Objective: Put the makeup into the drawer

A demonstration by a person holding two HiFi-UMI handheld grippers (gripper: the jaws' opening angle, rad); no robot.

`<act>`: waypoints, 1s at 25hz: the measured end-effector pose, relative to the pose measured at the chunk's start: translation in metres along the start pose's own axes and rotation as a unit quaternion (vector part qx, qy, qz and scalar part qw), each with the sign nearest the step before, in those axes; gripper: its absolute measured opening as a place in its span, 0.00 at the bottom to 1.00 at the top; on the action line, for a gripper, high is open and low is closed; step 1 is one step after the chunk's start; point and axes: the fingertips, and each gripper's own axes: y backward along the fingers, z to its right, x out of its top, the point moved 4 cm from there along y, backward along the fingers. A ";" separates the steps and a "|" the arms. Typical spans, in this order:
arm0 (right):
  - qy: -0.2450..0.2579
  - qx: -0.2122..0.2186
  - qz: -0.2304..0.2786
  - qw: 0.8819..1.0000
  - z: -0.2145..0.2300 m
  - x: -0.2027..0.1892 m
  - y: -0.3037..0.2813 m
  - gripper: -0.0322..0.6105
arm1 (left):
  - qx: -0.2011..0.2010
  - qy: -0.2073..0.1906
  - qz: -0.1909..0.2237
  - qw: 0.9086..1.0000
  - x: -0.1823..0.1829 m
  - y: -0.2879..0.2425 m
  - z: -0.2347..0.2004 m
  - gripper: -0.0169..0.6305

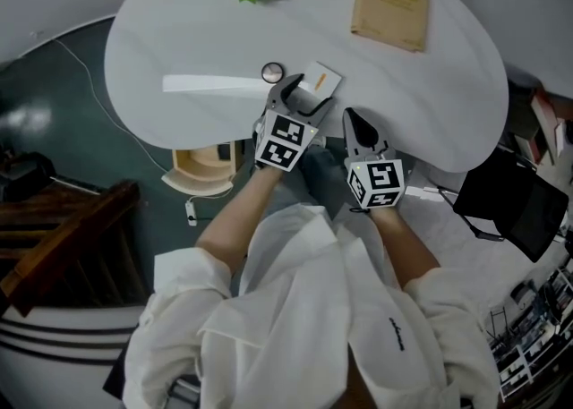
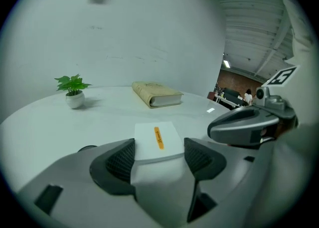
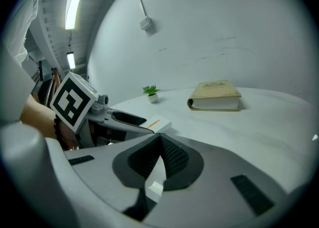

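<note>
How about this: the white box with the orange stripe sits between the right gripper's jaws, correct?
No: the white box sits between the jaws of the left gripper, as the left gripper view shows. The right gripper is shut, empty.
</note>
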 end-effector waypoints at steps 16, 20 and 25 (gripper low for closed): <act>0.039 0.095 -0.005 0.995 -0.103 0.018 -0.048 0.08 | 0.047 0.053 0.084 0.994 -0.008 0.146 -0.047 0.53; 0.063 0.145 -0.009 0.987 -0.162 0.013 -0.056 0.08 | 0.071 0.059 0.074 0.993 -0.045 0.210 -0.057 0.53; 0.113 0.224 -0.032 0.967 -0.247 -0.012 -0.054 0.08 | 0.099 0.082 0.045 0.991 -0.111 0.279 -0.063 0.53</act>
